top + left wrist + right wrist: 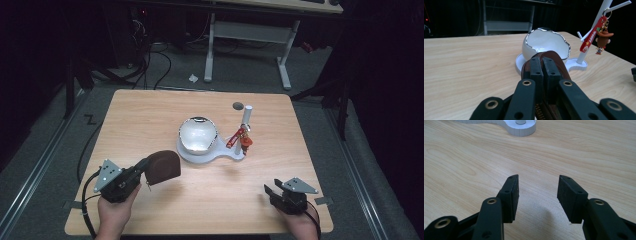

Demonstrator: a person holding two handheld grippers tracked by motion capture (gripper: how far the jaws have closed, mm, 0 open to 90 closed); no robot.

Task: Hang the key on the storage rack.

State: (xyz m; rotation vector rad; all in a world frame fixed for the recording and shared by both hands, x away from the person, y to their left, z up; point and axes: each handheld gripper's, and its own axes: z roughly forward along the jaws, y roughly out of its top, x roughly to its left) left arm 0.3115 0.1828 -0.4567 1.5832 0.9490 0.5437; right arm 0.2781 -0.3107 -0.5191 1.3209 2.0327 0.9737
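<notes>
Brown zipped pouch [163, 167], clamped edge-on between the two pads of my left gripper [145, 167]; in the left gripper view the pouch [554, 62] rises as a rounded leather arc just beyond my fingertips [536, 67], which are pressed together on its rim, with a strip of zipper showing below them. Pouch held clear of the wooden table [150, 120], tilted up and away from my left hand [114, 212]. Directly past the pouch, ahead of my left fingers, stands a white eggshell-shaped bowl [546, 43] with a silvered jagged rim, seated on a white base [210, 156]. To the right of the bowl, on the same base, a white post [596, 27] with side pegs carries a red strap [592, 35] and a small cowboy figure charm [602, 41]. My right gripper [270, 192] rests low near the near right corner of the table, well apart from the pouch and the base; in the right gripper view its pads [512, 192] stand apart with nothing but bare wood between them, and the rounded end of the white base [520, 128] lies far ahead of the fingertips
</notes>
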